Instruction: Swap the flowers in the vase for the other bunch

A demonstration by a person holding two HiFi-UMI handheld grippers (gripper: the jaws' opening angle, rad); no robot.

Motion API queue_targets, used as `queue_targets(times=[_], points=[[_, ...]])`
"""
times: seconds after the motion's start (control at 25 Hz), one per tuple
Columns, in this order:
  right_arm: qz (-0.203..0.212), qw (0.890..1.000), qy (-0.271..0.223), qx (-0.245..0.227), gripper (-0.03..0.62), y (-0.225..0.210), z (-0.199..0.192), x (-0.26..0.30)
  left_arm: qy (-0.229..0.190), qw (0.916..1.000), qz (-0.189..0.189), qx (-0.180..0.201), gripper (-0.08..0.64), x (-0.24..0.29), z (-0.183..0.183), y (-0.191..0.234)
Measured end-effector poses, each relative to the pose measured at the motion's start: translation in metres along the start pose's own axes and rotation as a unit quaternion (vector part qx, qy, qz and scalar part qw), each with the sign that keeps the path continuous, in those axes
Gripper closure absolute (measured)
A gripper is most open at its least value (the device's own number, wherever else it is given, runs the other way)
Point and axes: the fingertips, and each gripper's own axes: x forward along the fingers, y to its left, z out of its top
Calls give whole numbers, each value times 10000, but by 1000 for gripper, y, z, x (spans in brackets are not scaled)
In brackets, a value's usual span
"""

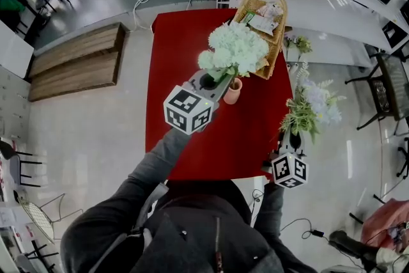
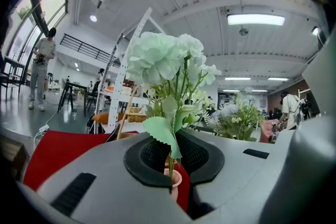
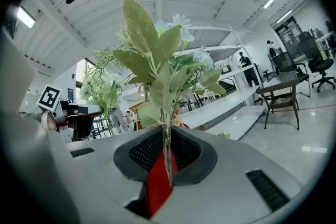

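Grey, my right gripper (image 3: 167, 157) is clamped on the stems of the lavender-and-green bunch (image 1: 313, 105), just off the red surface (image 1: 211, 144). Further out, my left gripper (image 2: 170, 157) pinches the white bunch (image 1: 235, 48) tight, its stem ends at the pink vase (image 1: 232, 91) mouth. Beyond, a wicker basket (image 1: 275, 51) holds packets.

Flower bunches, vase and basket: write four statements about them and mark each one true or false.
1. The left gripper is shut on the white bunch. True.
2. The right gripper is empty. False: its fingers are shut on the stems of the lavender bunch, held off the table's right side.
3. The vase is blue. False: it is pink.
4. The basket rests at the far end of the red table. True.
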Motion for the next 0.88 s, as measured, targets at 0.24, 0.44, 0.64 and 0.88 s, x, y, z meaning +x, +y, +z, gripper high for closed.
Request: queue_targets(times=[0.24,0.44,0.64,0.88], points=[[-40,10000,-23,2,546,1,-1,0,118,9999,-31,102,535,4,-19,1],[-47,10000,-37,-6,546,3,0,-1,131,9998,-77,100,534,6,-30,0],[-79,10000,-58,-15,546,1,0,-2,164,9998,-99,61,535,8,-38,-2],[-98,9999,-73,12,546,3,-1,1,266,9996,-107,-31,535,8,-46,-2]])
